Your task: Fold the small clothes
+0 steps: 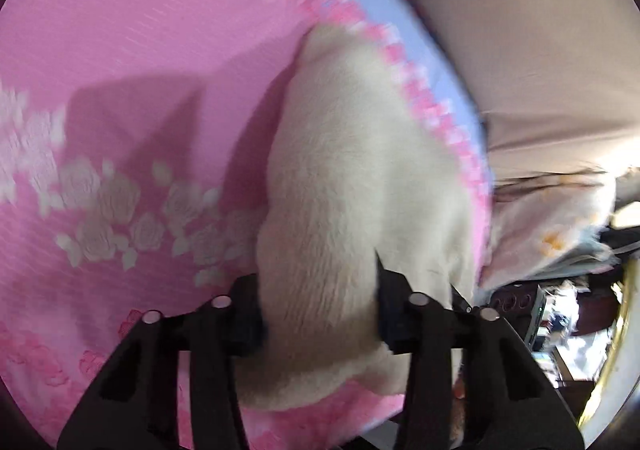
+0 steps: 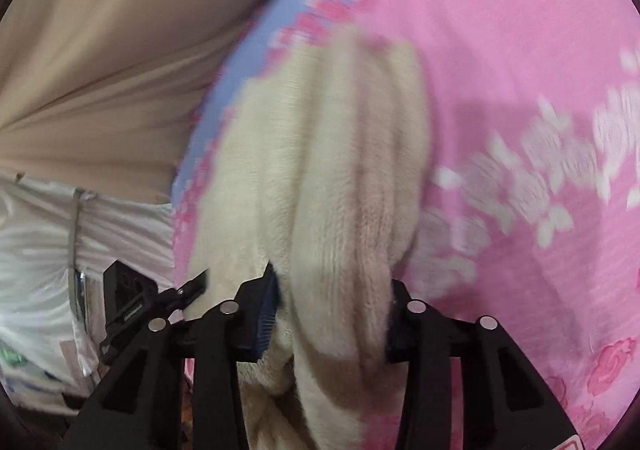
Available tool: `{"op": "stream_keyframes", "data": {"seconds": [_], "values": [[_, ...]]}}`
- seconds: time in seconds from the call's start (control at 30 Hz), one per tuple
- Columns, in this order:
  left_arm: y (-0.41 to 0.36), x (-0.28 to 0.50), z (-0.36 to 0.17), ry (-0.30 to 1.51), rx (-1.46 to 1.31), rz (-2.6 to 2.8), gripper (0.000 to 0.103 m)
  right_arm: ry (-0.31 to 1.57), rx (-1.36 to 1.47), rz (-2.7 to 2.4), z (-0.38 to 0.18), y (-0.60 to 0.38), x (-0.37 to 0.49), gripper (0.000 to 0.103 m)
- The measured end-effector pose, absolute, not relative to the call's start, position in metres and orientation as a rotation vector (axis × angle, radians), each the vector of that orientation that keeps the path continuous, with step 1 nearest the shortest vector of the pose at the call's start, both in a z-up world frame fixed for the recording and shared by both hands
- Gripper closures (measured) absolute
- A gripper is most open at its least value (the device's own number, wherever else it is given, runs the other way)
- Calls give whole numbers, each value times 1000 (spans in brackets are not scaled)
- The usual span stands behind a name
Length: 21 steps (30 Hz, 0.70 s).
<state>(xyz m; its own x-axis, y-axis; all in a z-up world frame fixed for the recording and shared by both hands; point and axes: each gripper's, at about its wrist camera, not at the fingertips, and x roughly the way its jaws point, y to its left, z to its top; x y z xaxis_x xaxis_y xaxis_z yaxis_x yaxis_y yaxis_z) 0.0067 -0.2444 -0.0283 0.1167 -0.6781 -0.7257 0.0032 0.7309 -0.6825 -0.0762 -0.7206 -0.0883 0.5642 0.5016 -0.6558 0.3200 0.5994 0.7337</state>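
A cream fleece garment [image 1: 360,178] lies stretched along the edge of a pink flowered bedsheet [image 1: 132,42]. My left gripper [image 1: 318,314] is shut on a thick bunch of the fleece between its fingers. In the right wrist view the same cream garment [image 2: 320,154] runs away from me, and my right gripper [image 2: 332,322] is shut on its bunched near end. The other gripper [image 2: 192,286] shows at the left of that view, against the cloth. The garment's near part hangs below both grippers. Both views are motion-blurred.
The pink sheet [image 2: 500,50] has a lilac border [image 1: 432,62] with pink flowers along the bed's edge. A beige curtain [image 2: 100,50] hangs beyond it. White bedding [image 2: 36,242] and floor clutter [image 1: 560,314] lie past the edge.
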Motion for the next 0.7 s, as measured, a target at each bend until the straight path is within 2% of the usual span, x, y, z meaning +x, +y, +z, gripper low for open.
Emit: {"op": "stream_keyframes", "data": {"seconds": [0.27, 0.43, 0.53, 0.63, 0.67, 0.7], "values": [[-179, 32, 127, 1091, -559, -681, 62, 761, 809, 323, 78, -667, -12, 65], [-121, 39, 203, 915, -462, -683, 61, 665, 759, 409, 138, -610, 10, 65], [-92, 47, 217, 871, -432, -671, 61, 659, 766, 436, 138, -575, 23, 63], [-63, 59, 200, 882, -404, -620, 54, 727, 760, 433, 88, -544, 46, 51], [-54, 65, 182, 898, -378, -572, 45, 782, 740, 376, 53, -535, 54, 46], [-48, 70, 162, 916, -353, -518, 31, 840, 726, 323, 23, -532, 58, 45]]}}
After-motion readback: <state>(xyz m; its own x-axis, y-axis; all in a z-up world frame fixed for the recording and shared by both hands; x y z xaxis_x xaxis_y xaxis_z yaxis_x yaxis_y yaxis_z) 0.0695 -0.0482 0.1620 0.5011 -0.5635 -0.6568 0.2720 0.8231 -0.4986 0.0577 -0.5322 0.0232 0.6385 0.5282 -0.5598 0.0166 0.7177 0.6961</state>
